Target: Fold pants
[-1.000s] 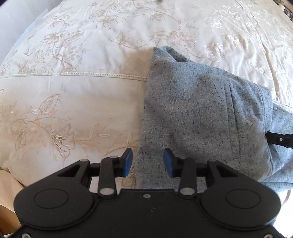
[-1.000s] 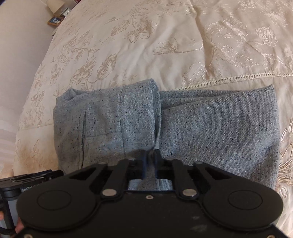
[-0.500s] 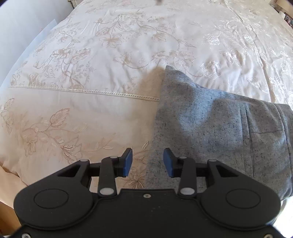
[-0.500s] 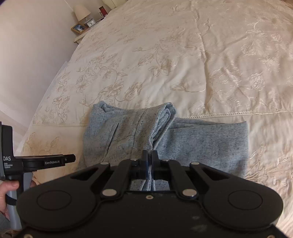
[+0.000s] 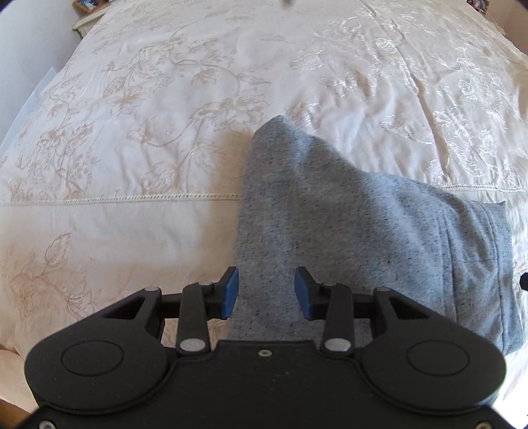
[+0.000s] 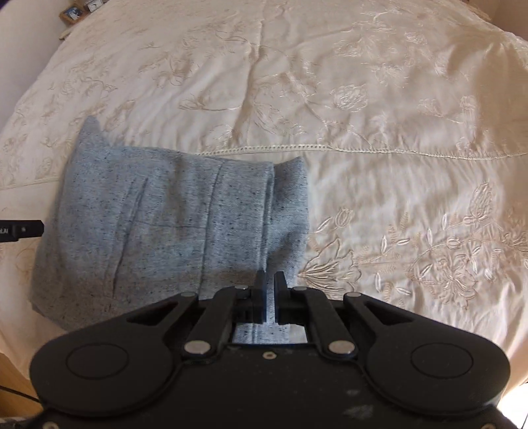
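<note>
A: Grey pants (image 6: 171, 227) now lie stacked at the frame's left on the cream bedspread (image 6: 379, 109); a second ago they spread wider.

B: So that fold's landed. Grippers?

A: Left gripper (image 5: 266, 290) is released, above the fabric. Right gripper (image 6: 270, 290) is easing apart, fabric between its jaws. Nightstand (image 6: 76, 10) upper left.

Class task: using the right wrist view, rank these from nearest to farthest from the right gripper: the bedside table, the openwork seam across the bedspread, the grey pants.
1. grey pants, pinched at the right gripper.
2. openwork seam, just beyond the pants, mid-bedspread.
3. bedside table, far top-left corner.
</note>
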Available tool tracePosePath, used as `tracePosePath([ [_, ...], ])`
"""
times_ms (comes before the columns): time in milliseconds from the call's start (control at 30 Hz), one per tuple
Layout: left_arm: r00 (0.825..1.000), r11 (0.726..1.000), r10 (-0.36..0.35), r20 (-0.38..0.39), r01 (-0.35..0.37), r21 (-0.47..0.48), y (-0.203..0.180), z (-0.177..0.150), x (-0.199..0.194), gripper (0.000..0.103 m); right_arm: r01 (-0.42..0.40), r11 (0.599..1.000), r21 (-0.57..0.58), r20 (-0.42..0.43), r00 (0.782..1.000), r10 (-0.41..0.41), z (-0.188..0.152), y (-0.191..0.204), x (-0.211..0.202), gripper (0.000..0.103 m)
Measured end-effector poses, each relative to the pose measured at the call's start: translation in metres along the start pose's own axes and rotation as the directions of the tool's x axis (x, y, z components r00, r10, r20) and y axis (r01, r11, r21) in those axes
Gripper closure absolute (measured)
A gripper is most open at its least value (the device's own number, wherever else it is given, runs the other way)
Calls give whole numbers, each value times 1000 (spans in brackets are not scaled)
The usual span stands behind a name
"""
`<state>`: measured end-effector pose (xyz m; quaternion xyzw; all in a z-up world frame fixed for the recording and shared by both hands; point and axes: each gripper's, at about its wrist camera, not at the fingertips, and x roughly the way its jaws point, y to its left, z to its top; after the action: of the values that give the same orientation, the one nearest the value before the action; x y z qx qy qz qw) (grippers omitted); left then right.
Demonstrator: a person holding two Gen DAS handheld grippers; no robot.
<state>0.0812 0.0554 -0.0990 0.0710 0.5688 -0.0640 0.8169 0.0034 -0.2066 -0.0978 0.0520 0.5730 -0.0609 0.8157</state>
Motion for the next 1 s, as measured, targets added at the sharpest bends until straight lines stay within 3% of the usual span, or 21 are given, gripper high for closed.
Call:
tracePosePath([
  [133, 999, 999, -33, 24, 32, 32, -15, 17, -1, 55, -48, 999, 18, 141, 989, 45, 13, 9, -21, 85],
  [200, 999, 998, -32, 22, 31, 47, -21, 25, 3, 55, -61, 997, -39, 151, 986, 66, 25, 23, -17, 83],
  [300, 999, 998, -35, 19, 34, 55, -24, 34, 7, 55, -23, 997, -77, 167, 985, 36, 41, 36, 1, 80],
  [400, 999, 998, -27, 16, 26, 63, -23, 38, 8, 55, 17, 1000, -2, 120, 993, -16, 55, 27, 20, 79],
  [500, 1000, 998, -20, 5, 20, 62, -18, 38, 10, 55, -10, 996, 93, 92, 996, 2, 60, 8, 33, 76],
  [567, 1000, 998, -12, -6, 13, 58, -15, 38, 11, 55, -42, 989, 144, 73, 997, 32, 61, -2, 39, 74],
  [667, 1000, 999, 2, -9, -1, 46, -11, 41, 13, 55, -163, 955, 246, 53, 986, 155, 61, -18, 48, 73],
  [733, 1000, 999, 4, -10, -4, 32, -10, 45, 13, 55, -264, 916, 303, 54, 964, 260, 61, -27, 51, 95],
  [800, 1000, 1000, -10, -7, 10, 18, -11, 49, 12, 55, -297, 900, 319, 91, 955, 283, 59, -31, 38, 98],
  [867, 1000, 1000, -21, 0, 21, 7, -16, 54, 15, 55, -244, 923, 299, 145, 967, 209, 56, -30, 16, 99],
  [933, 999, 999, -34, -7, 34, 7, -25, 60, 24, 55, -128, 963, 239, 183, 979, 85, 52, -23, 3, 99],
  [1000, 999, 999, -40, -23, 41, 26, -37, 66, 38, 55, -74, 982, 176, 149, 988, 48, 50, -17, 13, 99],
])
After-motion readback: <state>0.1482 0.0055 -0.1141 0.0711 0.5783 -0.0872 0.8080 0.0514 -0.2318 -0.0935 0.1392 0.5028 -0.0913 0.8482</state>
